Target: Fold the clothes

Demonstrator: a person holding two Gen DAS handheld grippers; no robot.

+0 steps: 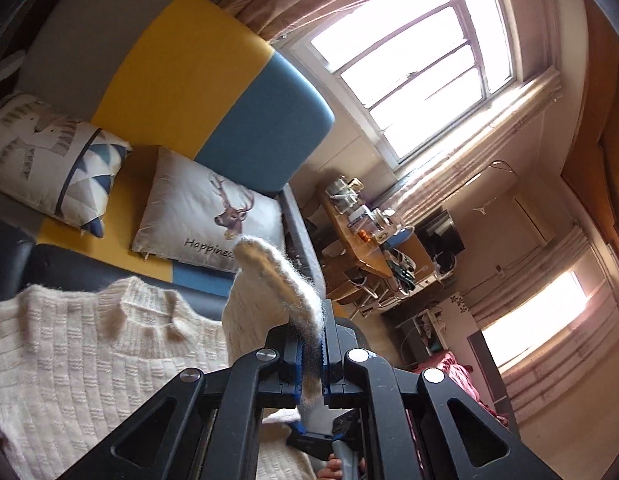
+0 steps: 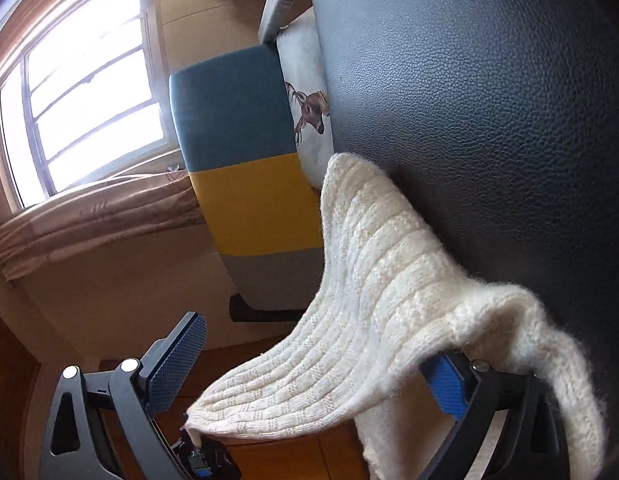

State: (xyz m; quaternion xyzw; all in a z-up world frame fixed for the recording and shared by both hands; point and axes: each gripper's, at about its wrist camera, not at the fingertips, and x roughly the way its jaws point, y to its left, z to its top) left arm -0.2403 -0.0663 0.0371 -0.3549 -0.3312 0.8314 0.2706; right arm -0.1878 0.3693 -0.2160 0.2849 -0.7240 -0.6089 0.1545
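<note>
A cream knitted sweater [image 1: 69, 368] lies spread on a dark leather surface [image 1: 69, 264], neckline toward the sofa. My left gripper [image 1: 323, 320] is shut on a fold of the sweater's edge [image 1: 277, 276], which rises in a hump above the jaws. In the right wrist view the same sweater [image 2: 373, 304] drapes off the dark leather surface [image 2: 489, 100] and across my right gripper [image 2: 317, 360]. That gripper is open, its jaws wide apart. The knit lies over the right finger [image 2: 449, 384]; the left finger [image 2: 177, 356] is bare.
A sofa with grey, yellow and blue panels [image 1: 213, 80] stands behind, with a deer cushion [image 1: 213, 212] and a patterned cushion [image 1: 53, 152]. A cluttered wooden table [image 1: 361, 240] and a bright window [image 1: 409, 60] lie to the right. A wooden floor [image 2: 269, 456] shows below.
</note>
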